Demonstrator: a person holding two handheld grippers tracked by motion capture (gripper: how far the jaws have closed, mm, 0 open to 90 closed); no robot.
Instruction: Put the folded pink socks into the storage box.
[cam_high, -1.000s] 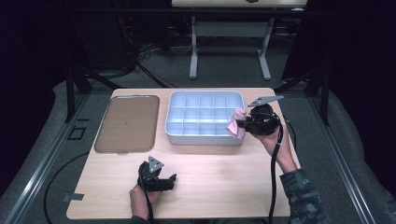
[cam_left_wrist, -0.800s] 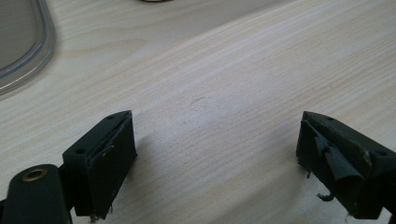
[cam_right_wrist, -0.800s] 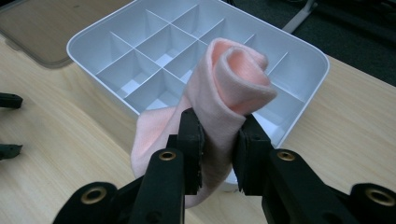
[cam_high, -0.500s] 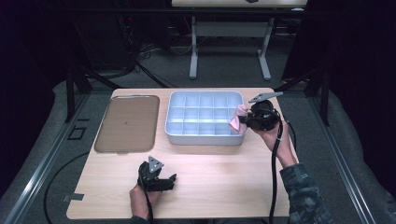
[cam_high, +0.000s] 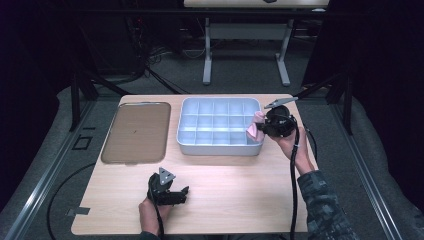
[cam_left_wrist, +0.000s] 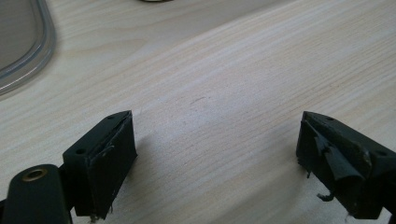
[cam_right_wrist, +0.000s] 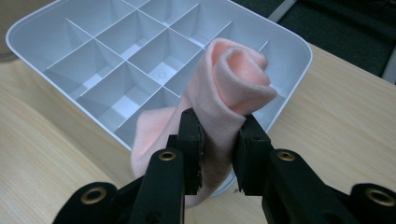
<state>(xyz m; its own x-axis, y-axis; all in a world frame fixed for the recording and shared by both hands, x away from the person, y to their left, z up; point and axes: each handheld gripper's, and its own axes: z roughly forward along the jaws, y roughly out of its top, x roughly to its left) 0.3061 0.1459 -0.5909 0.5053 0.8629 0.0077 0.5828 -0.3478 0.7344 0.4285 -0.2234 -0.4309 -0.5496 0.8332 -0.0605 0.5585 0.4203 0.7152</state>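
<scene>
The right gripper is clamped on a rolled pink cloth, and in the right gripper view the two black pads pinch the roll at its waist, with the rolled end standing above the jaws and a looser tail hanging below them. The cloth hangs at the 3 o'clock edge of the white divided tray, over the rim and the outermost column of cells. The roll's long axis runs roughly along the jaws, pointing from the gripper toward the tray's middle, at about 9 o'clock from the hand. What the coming move seems to turn on is that the nearest empty cell lies just below and ahead of the rolled end, so lowering and a slight push inward should seat it. The left gripper rests on the counter at about 6 o'clock, well apart from the tray, jaws spread wide with nothing between them. A flat brown lid lies at 9 o'clock of the tray.
</scene>
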